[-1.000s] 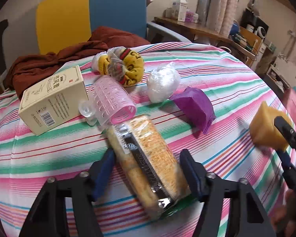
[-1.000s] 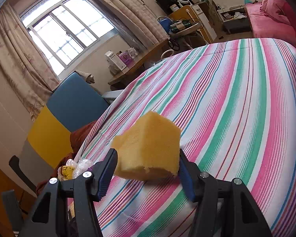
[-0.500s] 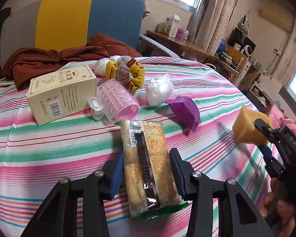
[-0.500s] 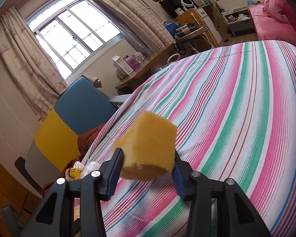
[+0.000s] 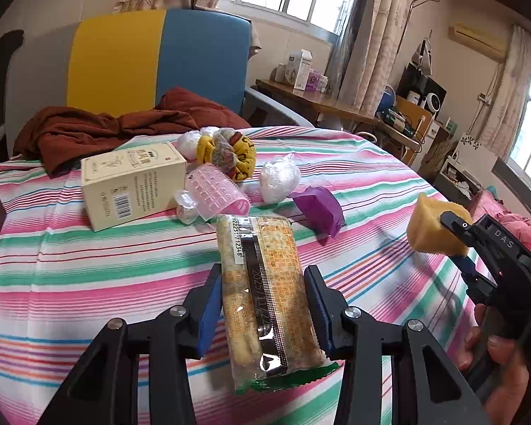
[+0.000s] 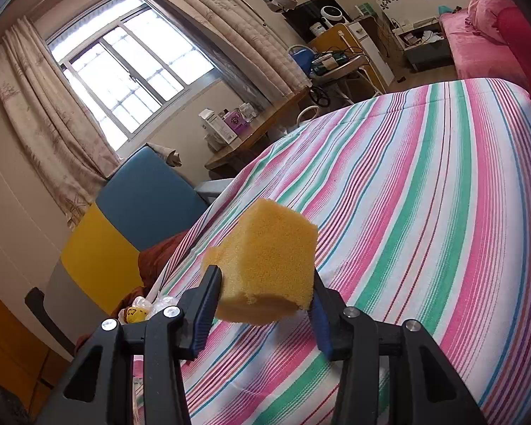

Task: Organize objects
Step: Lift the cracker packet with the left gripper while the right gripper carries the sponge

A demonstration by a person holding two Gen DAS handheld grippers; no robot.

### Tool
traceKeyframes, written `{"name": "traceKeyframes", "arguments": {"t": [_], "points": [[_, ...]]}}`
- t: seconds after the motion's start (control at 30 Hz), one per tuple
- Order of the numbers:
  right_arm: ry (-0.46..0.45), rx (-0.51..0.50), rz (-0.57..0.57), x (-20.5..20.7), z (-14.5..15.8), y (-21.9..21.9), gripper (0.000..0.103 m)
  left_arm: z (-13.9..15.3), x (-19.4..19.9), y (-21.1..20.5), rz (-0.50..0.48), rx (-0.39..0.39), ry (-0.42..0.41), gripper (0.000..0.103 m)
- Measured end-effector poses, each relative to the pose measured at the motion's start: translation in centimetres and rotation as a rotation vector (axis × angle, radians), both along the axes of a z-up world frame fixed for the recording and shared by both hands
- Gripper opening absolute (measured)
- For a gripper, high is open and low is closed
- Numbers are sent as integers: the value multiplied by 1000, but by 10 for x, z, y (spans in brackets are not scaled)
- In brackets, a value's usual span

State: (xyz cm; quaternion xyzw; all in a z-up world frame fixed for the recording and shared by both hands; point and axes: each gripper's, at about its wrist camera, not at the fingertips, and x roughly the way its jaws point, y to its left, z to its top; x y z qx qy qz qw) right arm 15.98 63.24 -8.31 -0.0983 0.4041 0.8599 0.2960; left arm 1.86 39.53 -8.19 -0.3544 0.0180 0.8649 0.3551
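Striped cloth in pink, green and white covers the tabletop (image 5: 88,265); a blue and yellow chair (image 5: 152,60) stands far behind. One box (image 5: 131,186), one pink roller (image 5: 217,194) and one purple packet (image 5: 320,210) lie there. Left tongs (image 5: 263,304) pinch one cracker pack (image 5: 265,290), near. Right tongs (image 6: 263,304) pinch one sponge (image 6: 269,258), lifted on the right.

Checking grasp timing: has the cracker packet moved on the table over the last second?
Yes. The cracker packet has turned from slanted to straight, its far end swinging away from the pink roller.
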Motion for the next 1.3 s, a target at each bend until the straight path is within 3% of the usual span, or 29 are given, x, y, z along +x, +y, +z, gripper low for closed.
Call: {"name": "traceKeyframes", "arguments": {"t": [0.5, 0.93, 1.3], "points": [[-18, -17, 116, 6, 9, -38, 47, 7, 16, -47, 20, 48, -35, 45], [13, 13, 287, 0, 42, -107, 47, 38, 50, -107, -20, 102, 4, 45], [-11, 4, 511, -30, 48, -192, 47, 57, 47, -199, 105, 166, -4, 45]]}}
